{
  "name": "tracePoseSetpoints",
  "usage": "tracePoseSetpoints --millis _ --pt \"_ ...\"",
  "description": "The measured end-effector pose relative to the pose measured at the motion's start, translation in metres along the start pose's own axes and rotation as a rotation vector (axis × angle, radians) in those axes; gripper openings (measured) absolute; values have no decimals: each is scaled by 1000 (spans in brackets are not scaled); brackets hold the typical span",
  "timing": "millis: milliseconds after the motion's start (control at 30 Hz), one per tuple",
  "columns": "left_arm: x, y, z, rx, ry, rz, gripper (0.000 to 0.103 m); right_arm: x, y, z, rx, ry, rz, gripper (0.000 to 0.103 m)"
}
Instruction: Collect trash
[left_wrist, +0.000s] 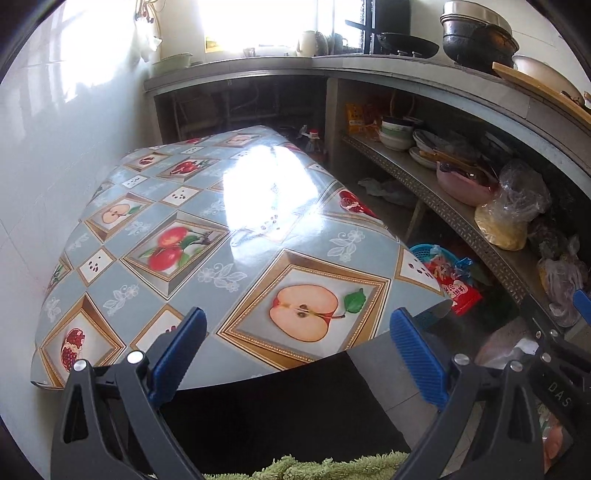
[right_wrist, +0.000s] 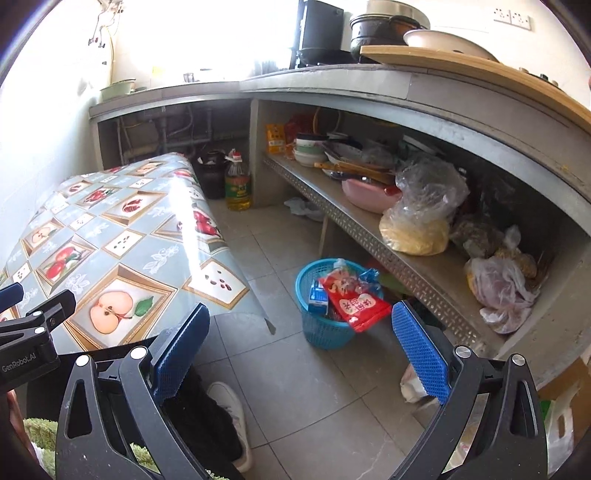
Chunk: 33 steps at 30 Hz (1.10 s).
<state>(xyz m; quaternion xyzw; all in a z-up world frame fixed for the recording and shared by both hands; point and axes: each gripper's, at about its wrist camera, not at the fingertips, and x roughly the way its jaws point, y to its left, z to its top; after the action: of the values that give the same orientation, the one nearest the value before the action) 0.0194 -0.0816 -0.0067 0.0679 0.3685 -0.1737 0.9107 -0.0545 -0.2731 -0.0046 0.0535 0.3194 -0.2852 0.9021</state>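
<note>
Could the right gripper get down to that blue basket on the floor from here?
Probably yes. The right gripper is open and empty, and only bare floor tile shows between it and the blue basket. The red packet sticking out could hinder gripping that side of the rim.

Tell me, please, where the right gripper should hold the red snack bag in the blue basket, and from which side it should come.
Grip the red snack bag at its lower corner, which hangs out over the blue basket rim. Probably come from above on the open-floor side: there the flat bag sticks free, while the shelf crowds the far side. The right gripper is open.
</note>
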Motion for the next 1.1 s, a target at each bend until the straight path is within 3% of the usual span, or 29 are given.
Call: tracePoseSetpoints --millis 1100 --pt "4 -21 -4 83 38 -3 97 0 -10 -5 17 26 -40 95"
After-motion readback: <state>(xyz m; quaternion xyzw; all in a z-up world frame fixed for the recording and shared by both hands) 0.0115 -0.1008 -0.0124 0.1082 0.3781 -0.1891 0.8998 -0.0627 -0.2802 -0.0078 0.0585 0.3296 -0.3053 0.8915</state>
